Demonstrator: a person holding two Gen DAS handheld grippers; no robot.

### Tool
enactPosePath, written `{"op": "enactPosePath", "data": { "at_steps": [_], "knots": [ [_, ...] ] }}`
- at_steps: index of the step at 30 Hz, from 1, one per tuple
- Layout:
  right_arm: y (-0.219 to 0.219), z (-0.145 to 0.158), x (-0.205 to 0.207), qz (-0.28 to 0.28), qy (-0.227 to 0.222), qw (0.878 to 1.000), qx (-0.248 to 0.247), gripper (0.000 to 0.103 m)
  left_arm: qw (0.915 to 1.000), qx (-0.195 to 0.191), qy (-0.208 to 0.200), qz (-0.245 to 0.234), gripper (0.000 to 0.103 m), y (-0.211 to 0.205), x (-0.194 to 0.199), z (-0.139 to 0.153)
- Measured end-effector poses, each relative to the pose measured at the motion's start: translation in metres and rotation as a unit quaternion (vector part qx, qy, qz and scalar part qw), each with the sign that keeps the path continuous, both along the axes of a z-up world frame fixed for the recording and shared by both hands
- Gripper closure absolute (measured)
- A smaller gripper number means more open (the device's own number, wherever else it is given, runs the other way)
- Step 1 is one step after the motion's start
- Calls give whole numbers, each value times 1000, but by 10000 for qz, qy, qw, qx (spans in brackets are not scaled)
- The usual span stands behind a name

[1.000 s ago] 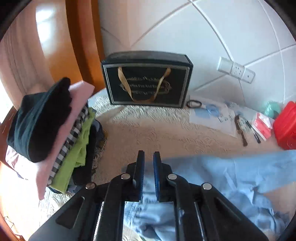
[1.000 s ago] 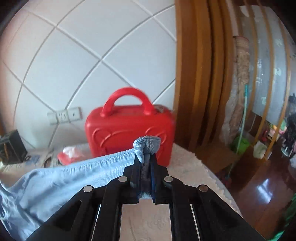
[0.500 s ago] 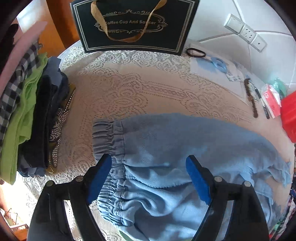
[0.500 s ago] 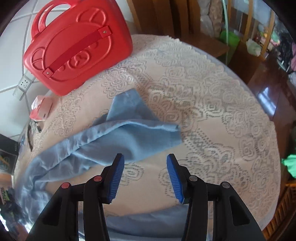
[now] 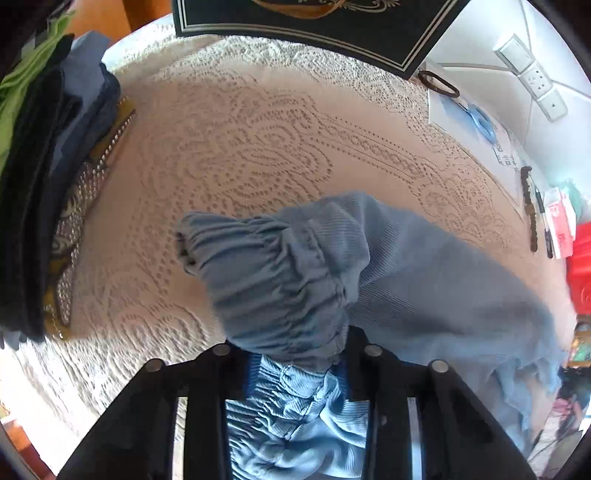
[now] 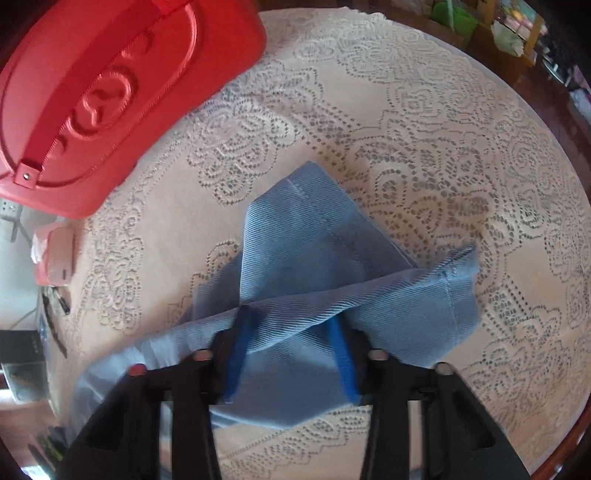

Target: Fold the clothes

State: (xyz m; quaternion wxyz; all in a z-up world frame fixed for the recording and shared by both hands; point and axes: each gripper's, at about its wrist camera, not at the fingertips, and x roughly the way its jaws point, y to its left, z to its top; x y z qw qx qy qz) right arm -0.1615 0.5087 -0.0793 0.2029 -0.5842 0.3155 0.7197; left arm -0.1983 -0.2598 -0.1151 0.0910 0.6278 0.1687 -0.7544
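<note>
Light blue trousers lie across the lace tablecloth. My left gripper sits at their gathered elastic waistband, the bunched cloth filling the gap between its blue pads; the jaws stand partly apart around it. In the right wrist view my right gripper straddles the leg end of the trousers, pads apart, with cloth draped over and between them and a hem corner sticking out to the right.
A pile of folded clothes stands at the left. A black gift bag stands at the back. Scissors, papers and pens lie at the back right. A red case stands near the leg end. The table's round edge is at the right.
Both grippers let go of the trousers and opened wide above the table, then came down onto the cloth. The left now has the waistband bunched between its pads; the right's pads straddle the leg end.
</note>
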Motion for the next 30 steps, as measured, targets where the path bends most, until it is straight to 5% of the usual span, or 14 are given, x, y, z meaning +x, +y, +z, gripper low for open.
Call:
{"op": "enactPosePath", "data": {
  "at_steps": [2, 4, 7, 9, 11, 15, 17, 21, 25, 26, 29, 30],
  "knots": [
    [-10, 20, -15, 244, 338, 9989, 224, 101, 9990, -206, 384, 36, 80, -1, -1, 30],
    [-18, 71, -19, 422, 1198, 9911, 396, 101, 9954, 27, 932, 234, 80, -10, 9, 70],
    [-15, 167, 18, 422, 2704, 9596, 648, 101, 9880, 67, 1520, 271, 80, -14, 37, 119],
    [-6, 209, 56, 303, 3293, 9408, 750, 101, 9864, 142, 1632, 165, 80, -9, 56, 131],
    [7, 220, 92, 154, 3429, 9365, 719, 101, 9892, 122, 1461, -18, 80, 2, 73, 123],
    [21, 162, 143, 63, 2343, 9712, 424, 101, 9964, -204, 661, -480, 76, 29, 96, 75],
    [28, 114, 165, -90, 1612, 9867, 196, 99, 9970, -306, 234, -665, 63, 39, 105, 51],
    [35, 41, 205, -307, 287, 9987, 284, 83, 9942, -599, -44, -890, 52, 51, 116, 43],
    [33, 33, 221, -150, 124, 9988, 449, 75, 9915, -740, 572, -908, 42, 50, 114, 90],
    [33, 36, 221, -106, 194, 9987, 461, 67, 9906, -778, 713, -872, 37, 48, 110, 100],
    [30, 49, 214, 14, 428, 9976, 548, 21, 9900, -846, 880, -712, 21, 39, 93, 108],
    [29, 53, 211, 40, 516, 9969, 585, 20, 9898, -864, 920, -657, 21, 36, 88, 109]
  ]
}}
